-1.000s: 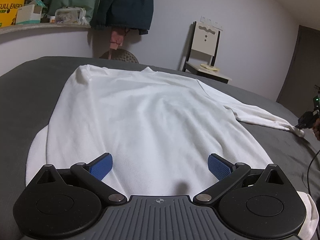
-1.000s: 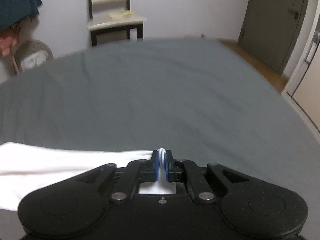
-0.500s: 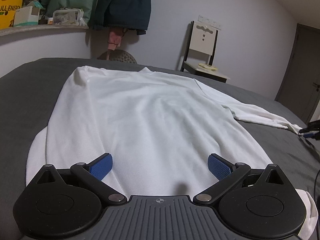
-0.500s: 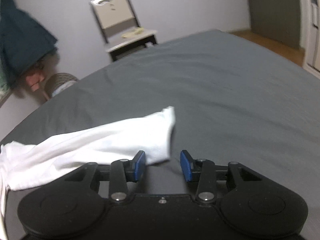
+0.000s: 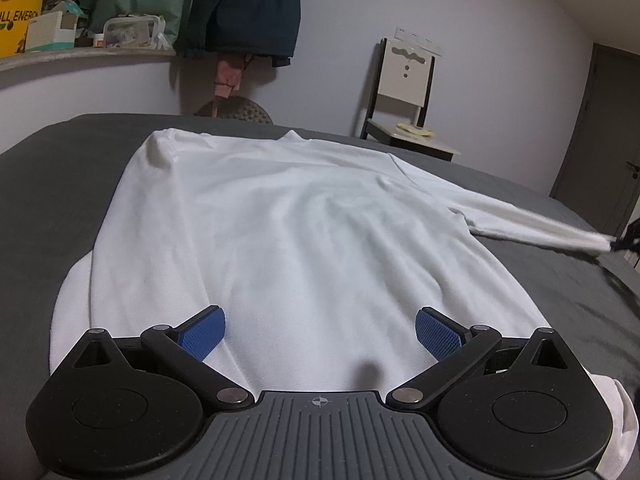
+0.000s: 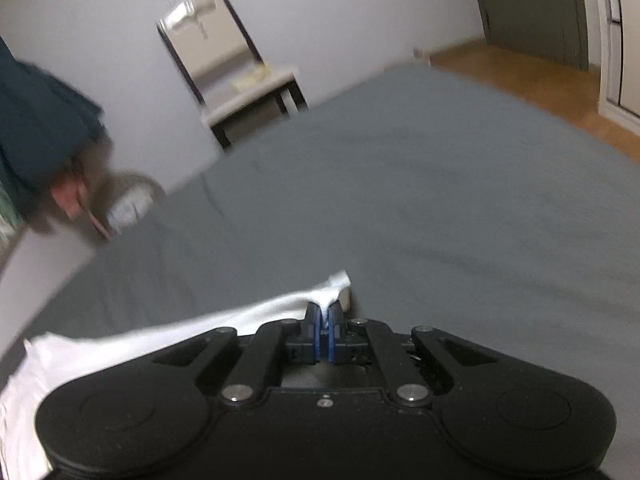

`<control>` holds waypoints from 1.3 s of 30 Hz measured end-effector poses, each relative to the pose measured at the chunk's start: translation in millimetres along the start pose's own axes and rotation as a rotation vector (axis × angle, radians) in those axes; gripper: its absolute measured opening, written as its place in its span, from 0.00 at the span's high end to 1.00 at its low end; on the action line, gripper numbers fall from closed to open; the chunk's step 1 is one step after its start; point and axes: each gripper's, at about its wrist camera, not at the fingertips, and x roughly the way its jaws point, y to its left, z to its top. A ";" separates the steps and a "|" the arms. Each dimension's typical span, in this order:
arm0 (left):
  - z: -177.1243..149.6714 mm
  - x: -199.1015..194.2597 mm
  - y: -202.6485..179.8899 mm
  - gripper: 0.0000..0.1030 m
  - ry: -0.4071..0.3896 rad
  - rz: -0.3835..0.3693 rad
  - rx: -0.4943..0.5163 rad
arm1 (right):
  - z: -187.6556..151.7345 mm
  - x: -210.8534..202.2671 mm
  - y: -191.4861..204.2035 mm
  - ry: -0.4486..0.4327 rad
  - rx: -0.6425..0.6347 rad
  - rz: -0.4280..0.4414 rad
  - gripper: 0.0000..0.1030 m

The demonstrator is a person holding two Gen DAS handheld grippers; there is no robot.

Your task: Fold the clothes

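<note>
A white long-sleeved shirt (image 5: 288,240) lies spread flat on the grey bed (image 5: 52,184). My left gripper (image 5: 320,334) hovers open over the shirt's near hem, blue pads wide apart with only cloth beneath them. The shirt's right sleeve (image 5: 532,224) stretches out taut to the right. In the right wrist view my right gripper (image 6: 325,322) is shut on the sleeve's cuff (image 6: 334,286), white cloth pinched between its blue pads. From the left wrist view the right gripper (image 5: 626,240) shows as a dark shape at the sleeve's end.
A white chair (image 5: 404,108) stands past the bed's far edge, and hanging clothes (image 5: 240,8) and a cluttered shelf (image 5: 80,54) fill the far left. A door (image 6: 528,8) and wooden floor (image 6: 532,84) lie beyond the bed on the right. Grey sheet (image 6: 440,200) extends ahead of the right gripper.
My right gripper let go of the cuff, opened, then closed on it again and rolled. The sleeve now stretches straighter to the right. The left gripper stayed put.
</note>
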 end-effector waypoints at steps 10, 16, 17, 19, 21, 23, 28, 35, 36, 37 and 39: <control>-0.1 0.3 0.7 0.00 0.001 0.001 -0.003 | -18.5 18.5 -1.6 0.019 0.001 -0.071 0.70; -0.2 1.3 1.3 0.00 0.003 -0.002 -0.004 | -6.2 13.7 -9.9 -0.079 0.066 -0.064 0.51; -0.4 1.7 0.9 0.00 0.005 -0.002 -0.001 | -2.8 16.4 -10.9 -0.093 0.085 -0.064 0.50; -0.6 2.6 0.1 0.00 0.008 0.000 0.005 | 3.5 26.2 -12.3 -0.102 0.113 -0.076 0.48; -0.8 3.2 -0.7 0.00 0.011 0.001 0.010 | 6.8 42.1 -9.7 -0.079 0.107 -0.097 0.49; -1.1 4.3 -1.3 0.00 0.015 0.001 0.014 | 6.4 56.3 -2.6 -0.064 0.059 -0.119 0.53; -1.4 6.2 -1.9 0.00 0.022 0.000 0.027 | 5.6 64.6 21.1 -0.093 -0.086 -0.156 0.99; -2.9 4.5 -2.6 0.00 0.022 0.000 0.029 | 13.1 64.6 25.9 -0.179 -0.070 -0.294 0.97; -2.8 4.3 -2.5 0.00 0.022 0.000 0.029 | 12.7 65.4 26.3 -0.171 -0.069 -0.325 0.88; -2.7 4.1 -2.4 0.00 0.022 0.000 0.028 | 11.3 63.3 27.7 -0.177 -0.068 -0.353 0.71; -2.0 3.7 -2.5 0.00 0.020 0.001 0.028 | 5.7 50.7 35.0 -0.238 -0.082 -0.367 0.62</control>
